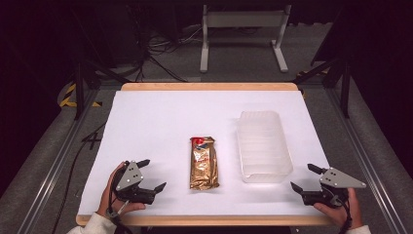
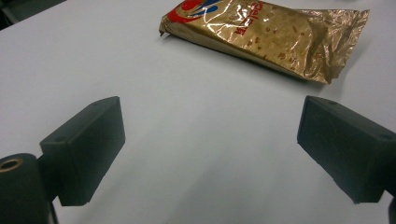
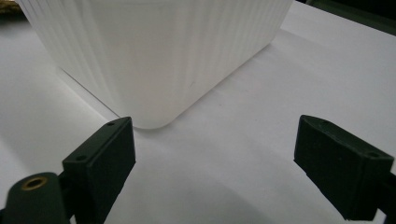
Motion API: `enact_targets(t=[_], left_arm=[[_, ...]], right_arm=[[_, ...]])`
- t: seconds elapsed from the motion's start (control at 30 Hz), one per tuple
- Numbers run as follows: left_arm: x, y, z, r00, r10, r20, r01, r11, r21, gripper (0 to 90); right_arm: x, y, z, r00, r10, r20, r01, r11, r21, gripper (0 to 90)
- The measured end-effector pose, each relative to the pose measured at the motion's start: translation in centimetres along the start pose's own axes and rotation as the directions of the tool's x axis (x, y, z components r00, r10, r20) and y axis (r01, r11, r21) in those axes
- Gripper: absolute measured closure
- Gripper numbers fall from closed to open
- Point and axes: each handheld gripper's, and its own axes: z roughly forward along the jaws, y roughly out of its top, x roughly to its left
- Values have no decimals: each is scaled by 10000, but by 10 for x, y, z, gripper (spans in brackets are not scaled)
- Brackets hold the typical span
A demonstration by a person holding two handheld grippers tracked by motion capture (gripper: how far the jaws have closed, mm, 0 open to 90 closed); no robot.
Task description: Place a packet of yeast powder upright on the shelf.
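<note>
A gold foil snack packet (image 1: pixel 203 163) with a red and blue end lies flat at the middle of the white table; in the left gripper view the packet (image 2: pixel 275 37) is ahead and to the right. Right of it stands a translucent white ribbed tub (image 1: pixel 263 146), whose near corner (image 3: pixel 154 60) looms close in the right gripper view. My left gripper (image 1: pixel 152 174) rests at the front left, open, jaws wide with only bare table (image 2: pixel 210 149) between them. My right gripper (image 1: pixel 305 177) sits at the front right, open, just short of the tub's corner.
The white sheet (image 1: pixel 160 122) covers a wooden table whose front edge (image 1: pixel 204 220) runs just before my hands. Beyond the far edge are cables and a grey stand's legs (image 1: pixel 242 34) on the floor. Metal rails (image 1: pixel 53 165) flank the table.
</note>
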Motion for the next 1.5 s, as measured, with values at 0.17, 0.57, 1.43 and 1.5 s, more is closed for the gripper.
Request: enact_targets(t=[0.17,0.57,1.43,1.5], left_arm=[[-1,0,1,10000,9,72,-9,10000,32,85],[-8,6,13,9975,429,568,-453,9981,416,163],[-47,39,69,9335,2816,2220,-3165,9381,1410,396],[-47,40,71,9323,2846,2233,-3198,9369,1412,408]], right_arm=[[0,0,-1,10000,5,-24,-5,10000,3,132],[3,1,1,9999,-106,-58,107,9999,99,132],[3,0,1,9999,-63,-87,65,9998,184,134],[3,0,1,10000,-55,-82,57,9998,187,135]])
